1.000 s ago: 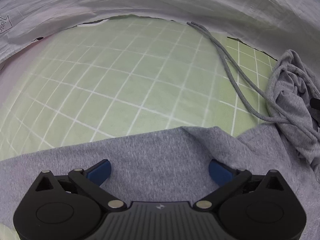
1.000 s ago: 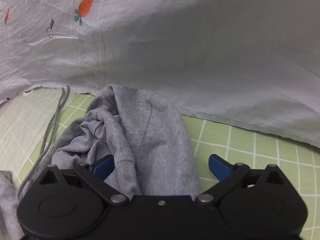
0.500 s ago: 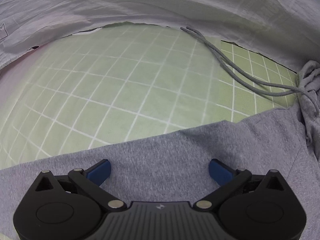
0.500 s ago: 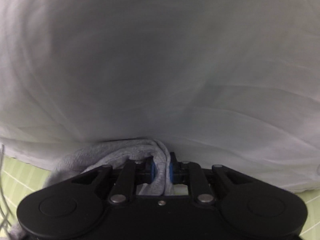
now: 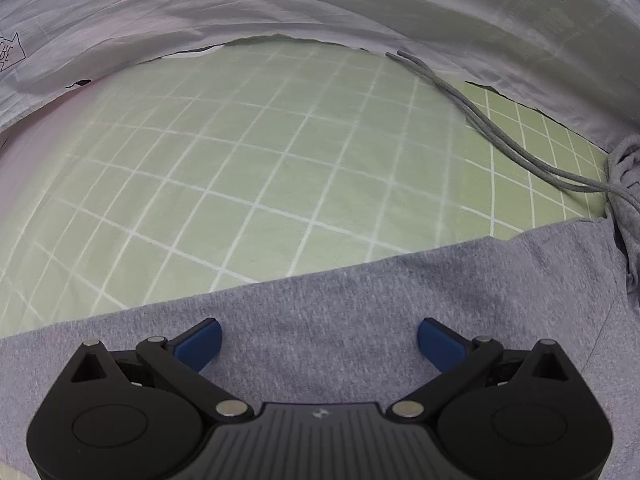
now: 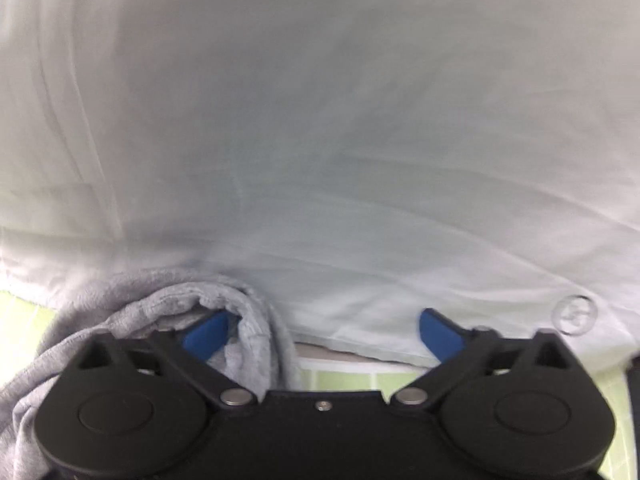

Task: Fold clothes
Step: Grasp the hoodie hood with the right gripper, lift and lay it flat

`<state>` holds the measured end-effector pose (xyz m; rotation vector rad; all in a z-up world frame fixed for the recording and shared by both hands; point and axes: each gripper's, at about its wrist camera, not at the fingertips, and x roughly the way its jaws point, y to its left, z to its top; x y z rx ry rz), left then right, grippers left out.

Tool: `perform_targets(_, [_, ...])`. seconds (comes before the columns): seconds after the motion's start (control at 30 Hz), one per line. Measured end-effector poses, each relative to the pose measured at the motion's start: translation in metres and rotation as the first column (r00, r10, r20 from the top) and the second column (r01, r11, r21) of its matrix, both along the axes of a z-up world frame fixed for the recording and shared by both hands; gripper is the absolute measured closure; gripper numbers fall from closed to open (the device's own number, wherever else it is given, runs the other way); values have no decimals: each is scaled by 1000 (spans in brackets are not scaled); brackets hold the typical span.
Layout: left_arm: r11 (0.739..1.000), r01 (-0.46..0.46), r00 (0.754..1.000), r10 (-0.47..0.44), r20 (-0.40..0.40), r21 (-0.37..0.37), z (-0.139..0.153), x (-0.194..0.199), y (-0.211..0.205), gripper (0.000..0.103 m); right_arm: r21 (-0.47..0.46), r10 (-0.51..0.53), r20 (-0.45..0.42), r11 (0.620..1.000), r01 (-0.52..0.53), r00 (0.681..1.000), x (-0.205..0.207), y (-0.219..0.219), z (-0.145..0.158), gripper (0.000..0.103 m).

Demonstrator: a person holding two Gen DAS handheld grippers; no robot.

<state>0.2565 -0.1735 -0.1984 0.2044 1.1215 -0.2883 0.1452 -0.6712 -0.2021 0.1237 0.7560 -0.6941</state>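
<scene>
Grey hoodie (image 5: 340,320) fabric lies spread flat across the near part of the green checked sheet (image 5: 260,168), its straight edge running from the near left up toward the right, where it ends in a bunched heap (image 5: 628,184). Two drawstrings (image 5: 480,116) trail away from that heap across the bare sheet toward the far edge, their tips just reaching the white duvet (image 5: 320,4) that lies along the far side. In the right wrist view the bunched grey part (image 6: 224,300) rests against the foot of the same duvet (image 6: 320,120). The right gripper (image 6: 320,330) has just been opening and now stands spread wide; a fold of the grey cloth drapes by its left finger (image 6: 206,334) but nothing is pinched, so that part looks released. The left gripper (image 5: 318,344) hovers low over the flat fabric, also spread wide and grasping nothing; whether its fingers rest on the cloth I cannot tell. By my reading this is the laying-out step: the garment is being stretched flat, and no fold is made yet. The next move probably calls for smoothing the crumpled heap clear of the duvet and gathering the loose drawstrings onto the cloth, then taking hold of an edge or corner to carry it over.
</scene>
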Motion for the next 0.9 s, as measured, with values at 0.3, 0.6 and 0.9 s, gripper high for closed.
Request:
perform_targets(0.3, [999, -32, 999, 32, -26, 6, -1, 7, -4, 0, 78, -13, 168, 997, 0, 986, -32, 61, 34, 0])
perform_targets(0.6, [992, -92, 995, 89, -34, -86, 20, 27, -14, 0, 58, 67, 154, 995, -77, 986, -11, 135, 31, 0])
perform_targets(0.9, [983, -5, 1000, 9, 22, -184, 24, 66, -85, 7, 66, -223, 94, 974, 218, 970, -78, 95, 30, 0])
